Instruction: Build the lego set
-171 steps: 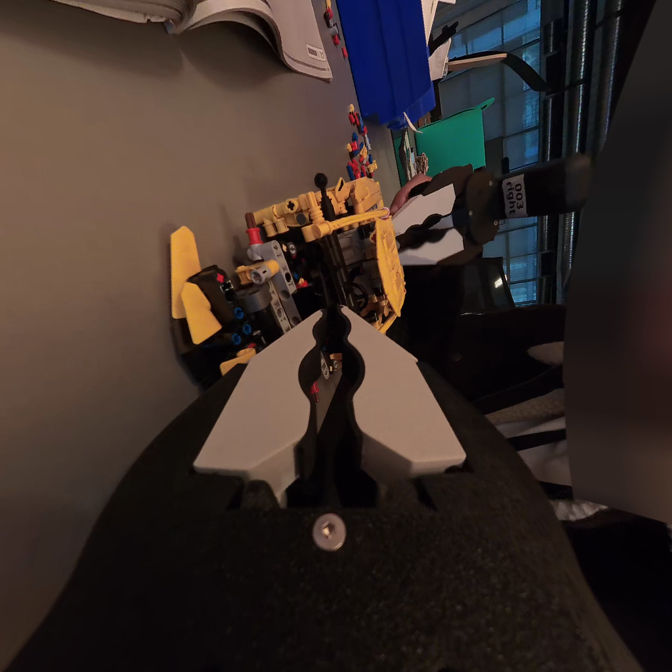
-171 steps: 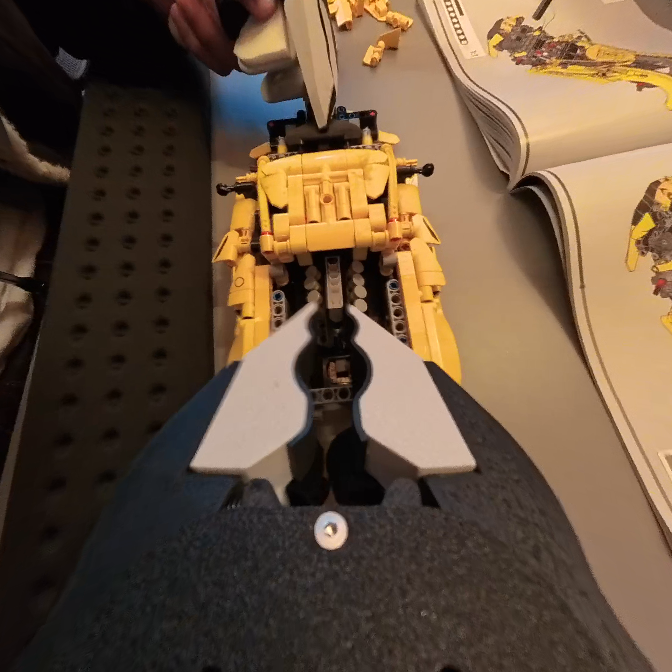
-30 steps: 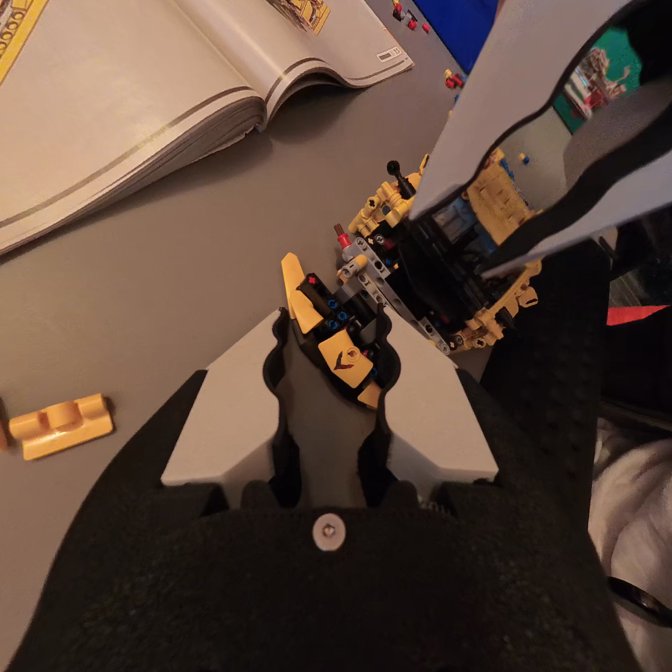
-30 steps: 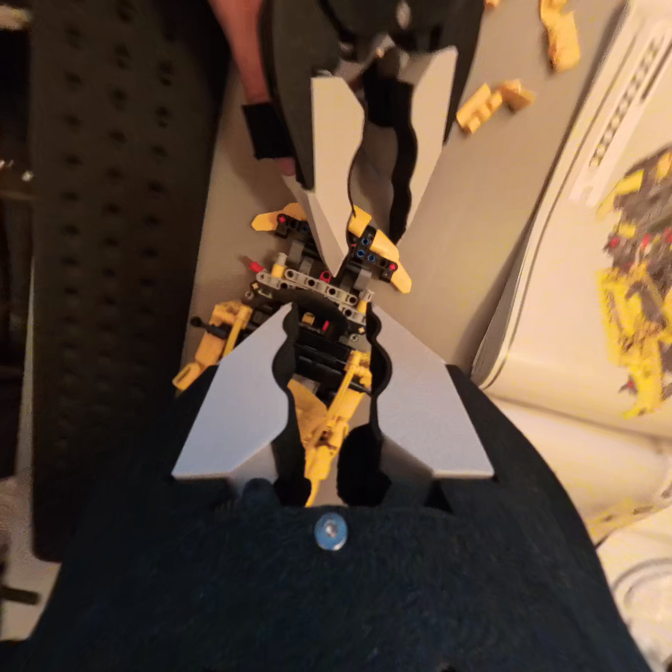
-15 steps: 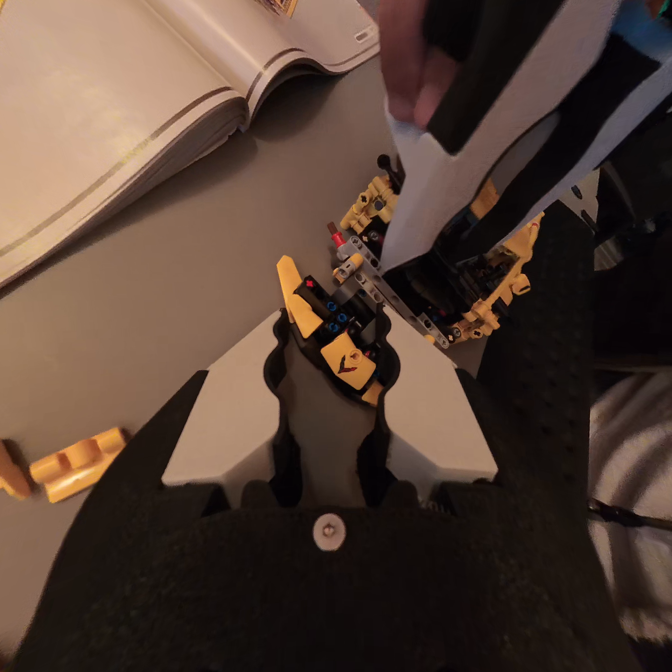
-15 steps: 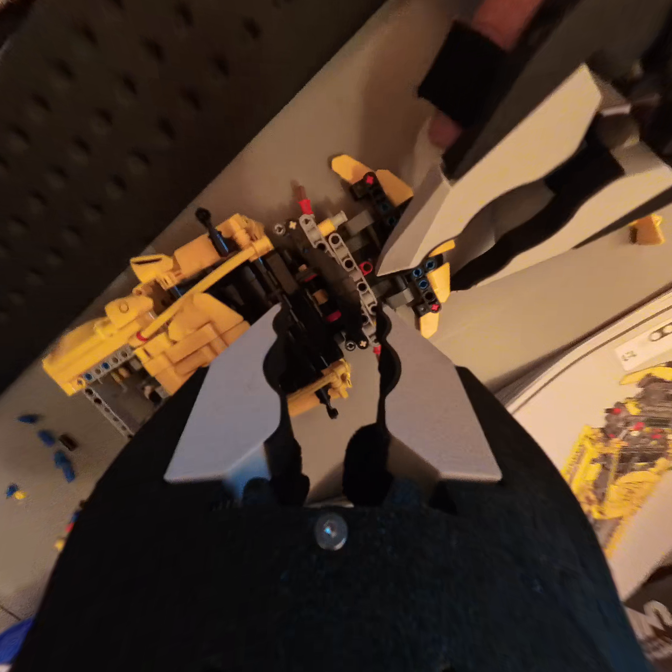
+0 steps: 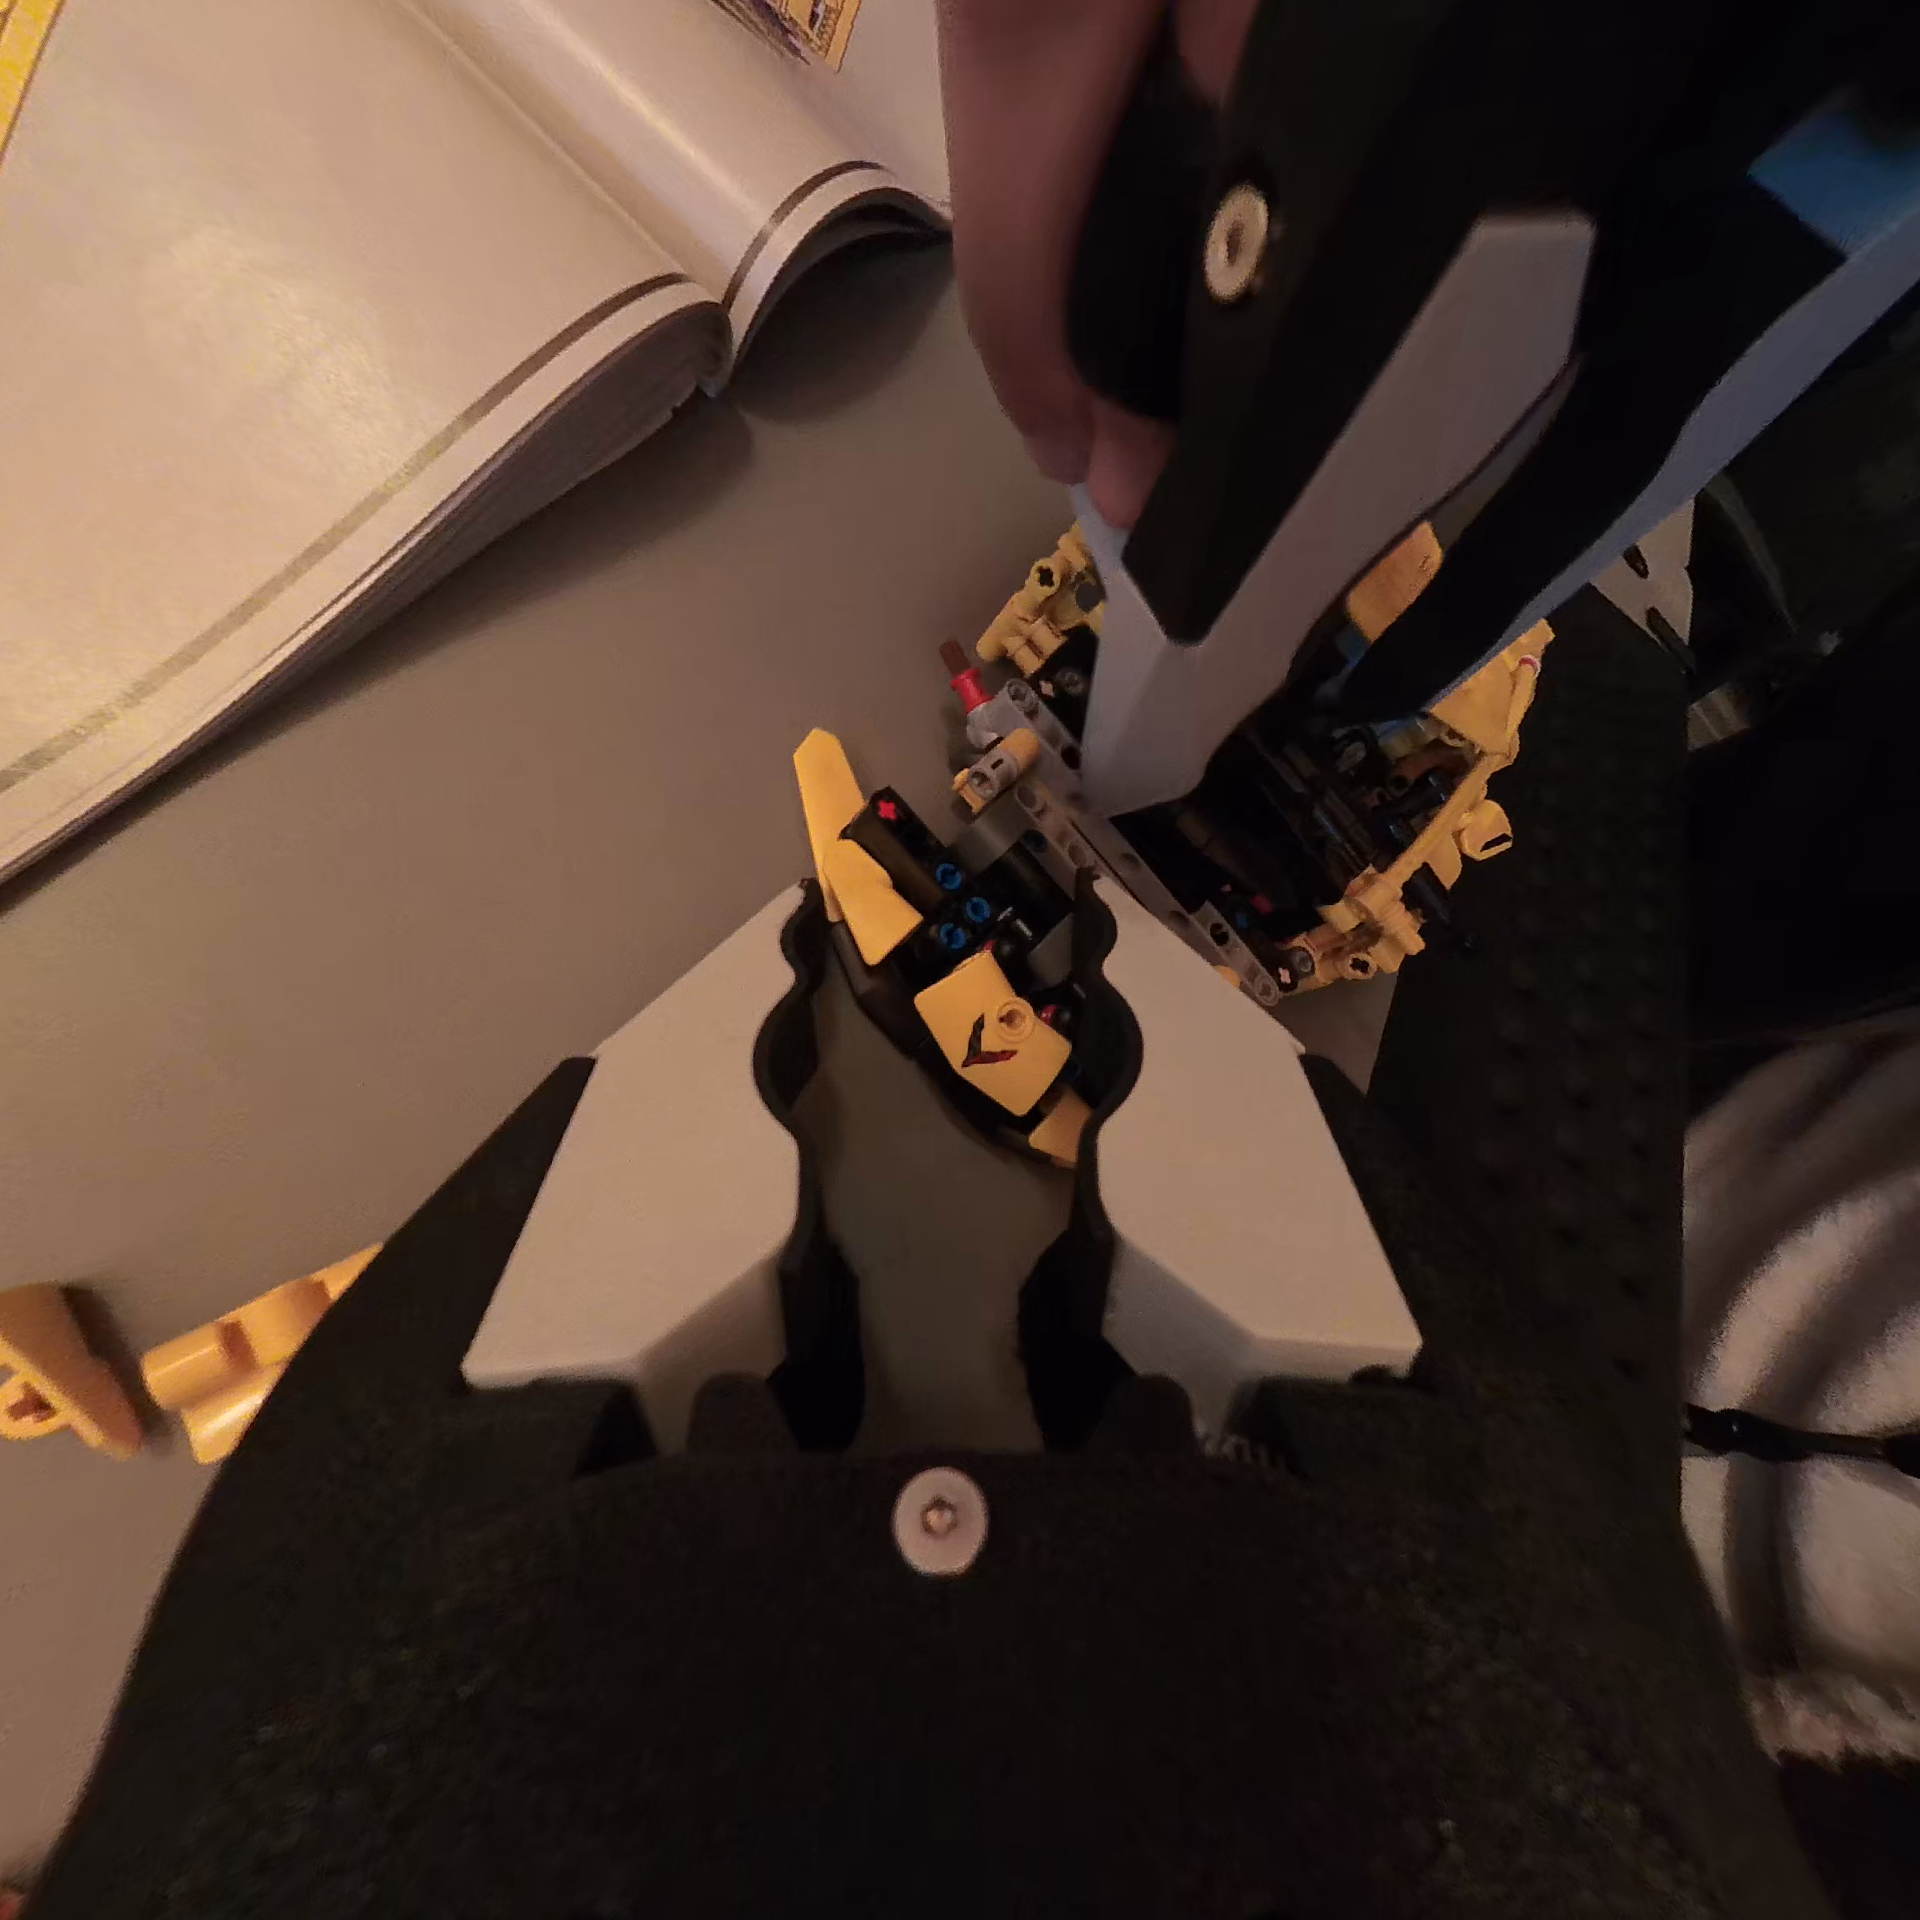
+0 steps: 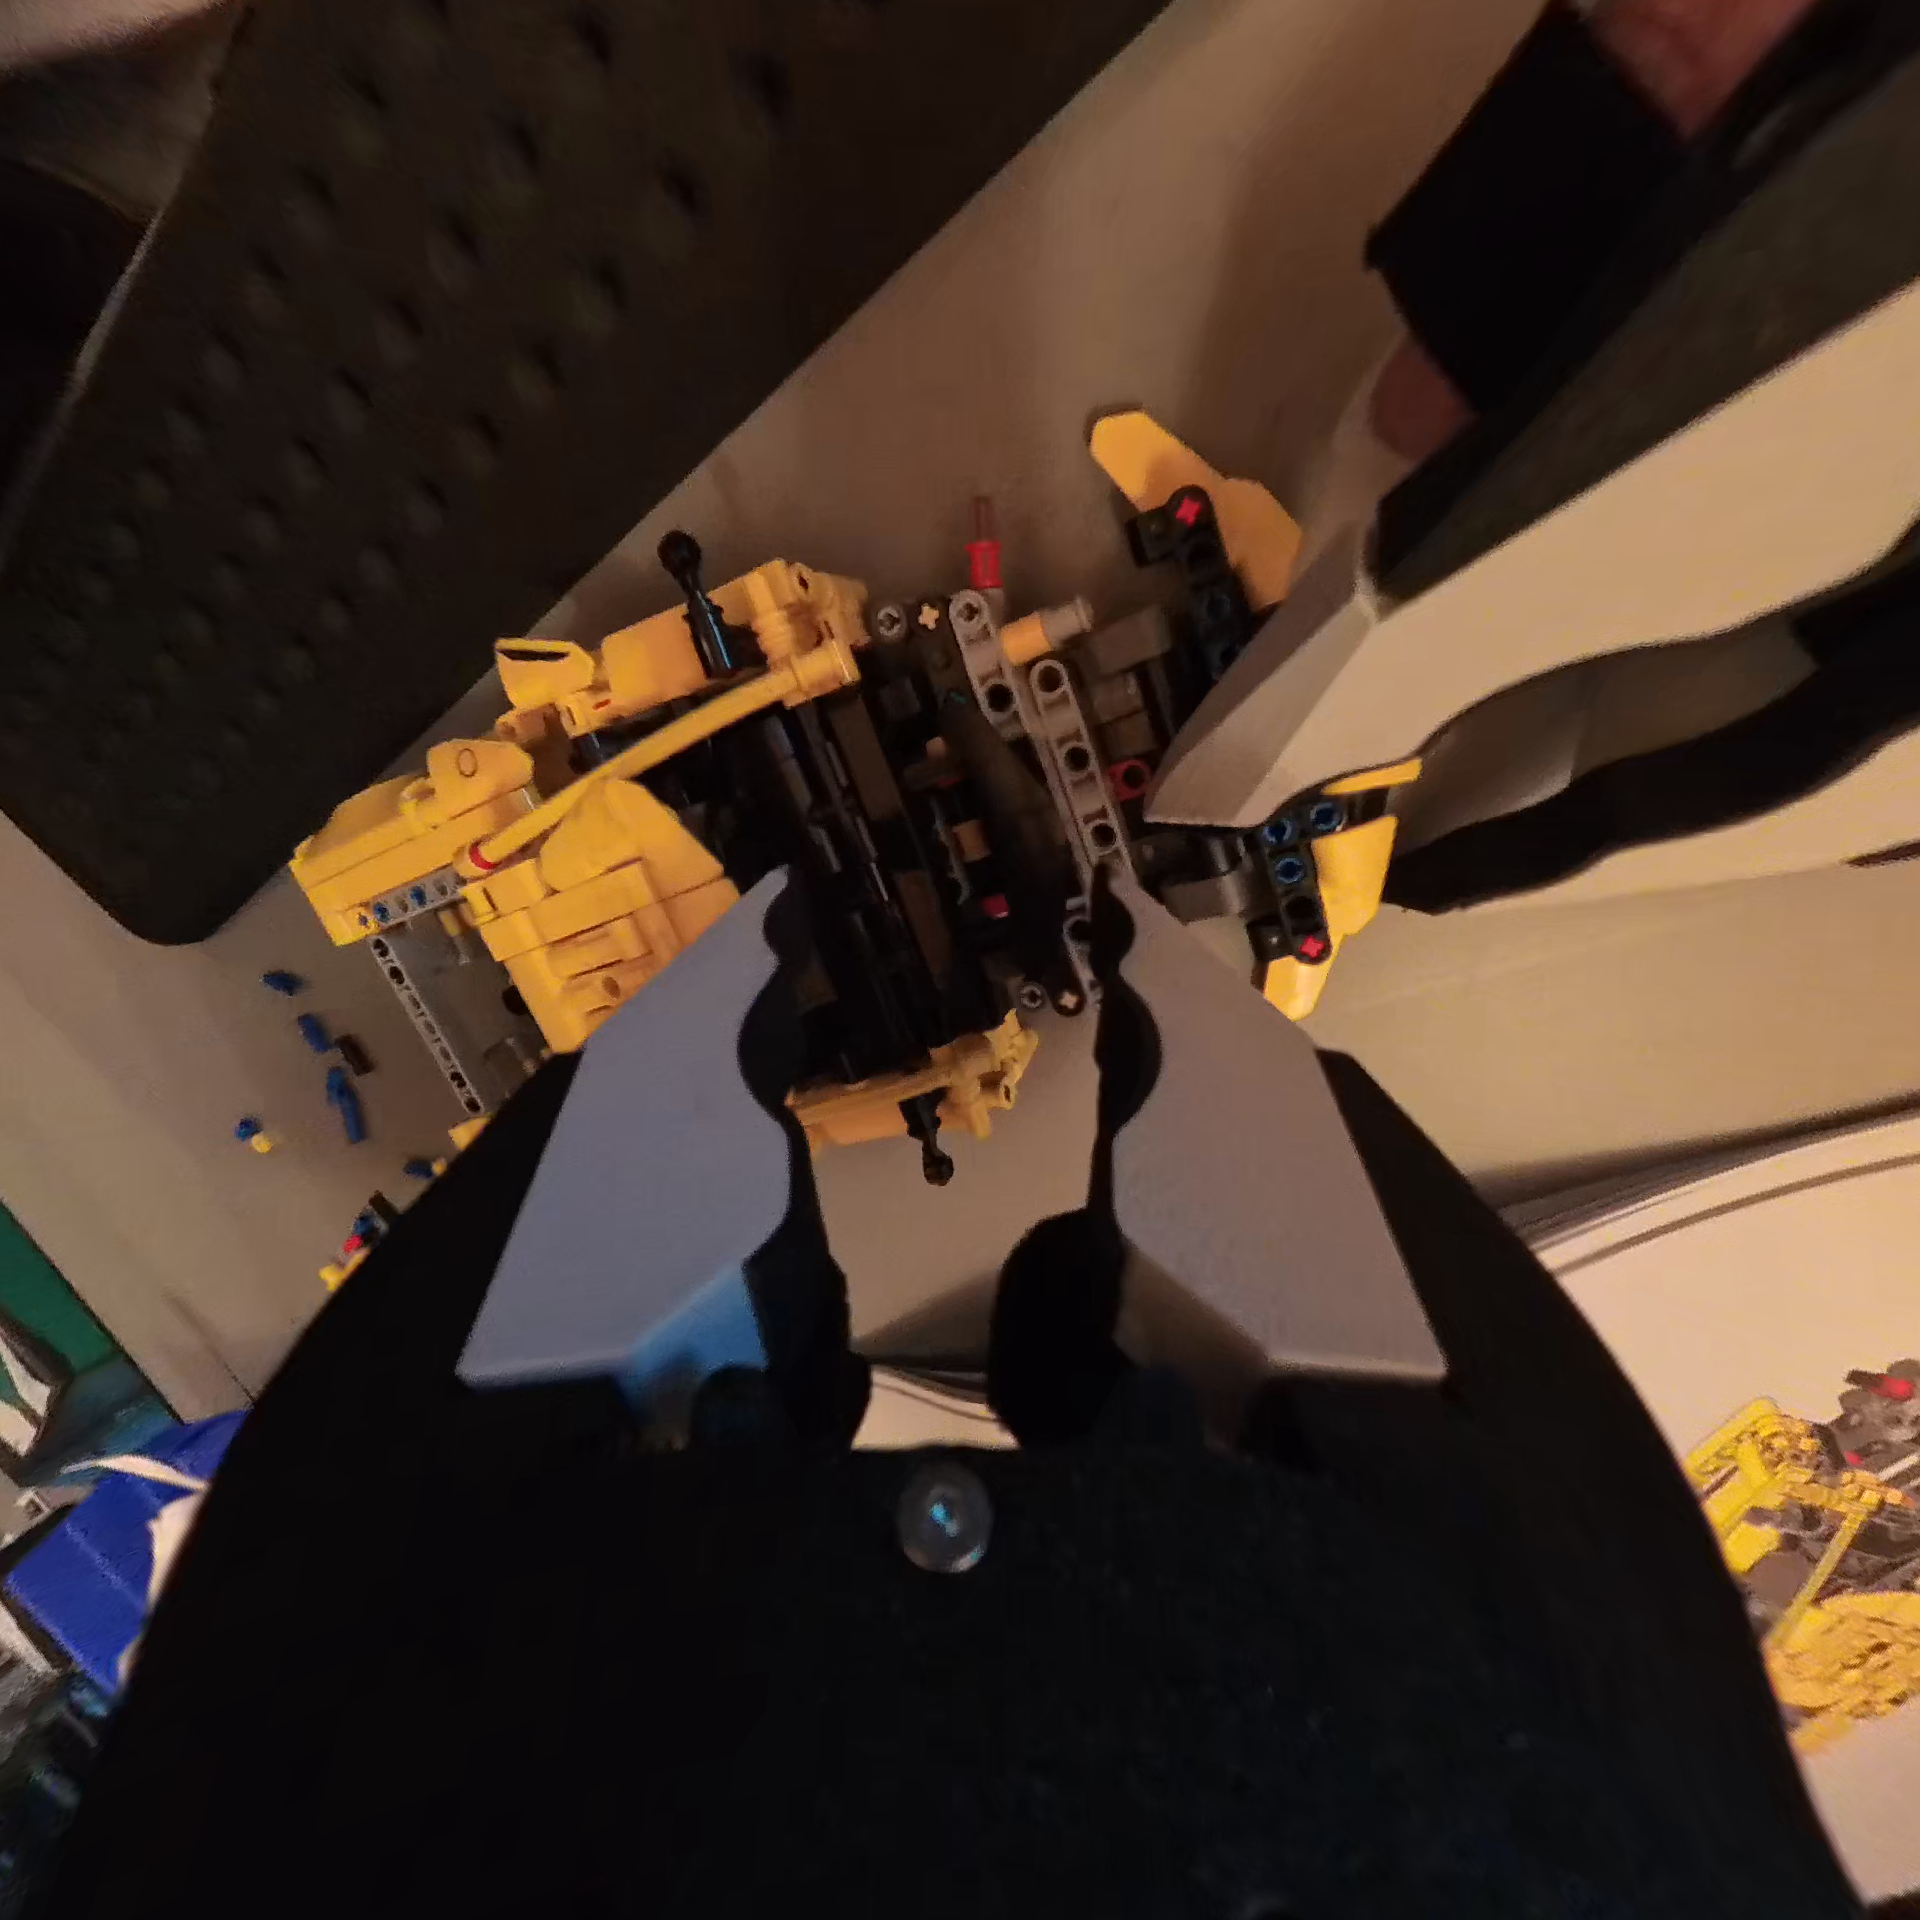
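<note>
Left wrist view. My left gripper (image 7: 940, 1023) is pinched on the black-and-yellow nose section (image 7: 966, 987) of the lego model (image 7: 1320, 831), at frame centre. My right gripper (image 7: 1143, 769) has swung further in from the upper right since half a second ago; its grey fingertip now rests against the grey beam on the model's body. The instruction booklet (image 7: 343, 343) lies open in the upper left, and loose yellow pieces (image 7: 125, 1371) sit at the lower left edge, nearer the gripper's body than before.

Right wrist view. The model (image 8: 748, 831) lies on the grey table (image 8: 1039, 312), centre to left of frame, and looks rotated against the last picture. My right gripper (image 8: 935, 935) is spread around the black middle of the body; I cannot tell whether the pads actually bear on it. My left gripper (image 8: 1320, 821) comes in from the upper right, clamped on the nose. Small blue pins (image 8: 332, 1081) are scattered at left.

Reading: both tools now bracket the joint between nose and body, so I judge a press-fit or realignment there is in hand.
</note>
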### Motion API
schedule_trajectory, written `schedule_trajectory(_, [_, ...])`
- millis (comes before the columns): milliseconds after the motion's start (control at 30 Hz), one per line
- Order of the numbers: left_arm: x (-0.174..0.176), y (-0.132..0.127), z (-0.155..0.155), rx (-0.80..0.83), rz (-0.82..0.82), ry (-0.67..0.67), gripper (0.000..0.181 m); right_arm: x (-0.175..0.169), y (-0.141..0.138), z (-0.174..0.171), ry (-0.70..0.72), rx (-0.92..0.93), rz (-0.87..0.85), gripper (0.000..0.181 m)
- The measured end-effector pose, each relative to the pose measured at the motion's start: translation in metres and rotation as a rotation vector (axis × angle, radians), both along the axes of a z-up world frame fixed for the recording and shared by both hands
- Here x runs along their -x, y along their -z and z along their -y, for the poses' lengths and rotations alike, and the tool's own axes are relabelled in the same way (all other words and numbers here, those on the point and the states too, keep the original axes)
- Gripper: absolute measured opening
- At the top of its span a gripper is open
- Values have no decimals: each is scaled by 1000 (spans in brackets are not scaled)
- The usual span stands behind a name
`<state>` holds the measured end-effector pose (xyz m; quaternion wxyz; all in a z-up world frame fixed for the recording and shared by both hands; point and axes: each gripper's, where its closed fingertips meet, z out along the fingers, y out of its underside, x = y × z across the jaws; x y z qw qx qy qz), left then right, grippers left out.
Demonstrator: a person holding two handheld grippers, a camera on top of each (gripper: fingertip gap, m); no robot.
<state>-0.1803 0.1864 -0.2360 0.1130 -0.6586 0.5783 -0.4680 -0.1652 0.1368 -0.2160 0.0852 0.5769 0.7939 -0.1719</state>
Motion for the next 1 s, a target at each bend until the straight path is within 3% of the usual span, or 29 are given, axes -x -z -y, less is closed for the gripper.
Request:
schedule_trajectory(133, [0,0,0,1,2,-2,48,2,1,-2,-77,-32,5,57])
schedule_trajectory(300, [0,0,0,3,2,-3,48,3,2,1,-174,-103,-66,44])
schedule_trajectory(600, [0,0,0,-1,5,-3,47,4,4,3,-201,-51,-83,44])
schedule_trajectory(700, [0,0,0,-4,7,-5,47,6,3,1,-202,-80,-106,38])
schedule_trajectory(733, [0,0,0,-6,7,-5,47,6,1,1,-206,-92,-117,30])
schedule_trajectory(767, [0,0,0,-8,9,-5,48,6,-2,-3,-225,-118,-139,6])
schedule_trajectory(867, [0,0,0,-10,9,-7,48,6,-2,-3,-258,-161,-173,6])
schedule_trajectory(1000, [0,0,0,-9,9,-8,48,3,-1,0,-173,-72,-126,9])
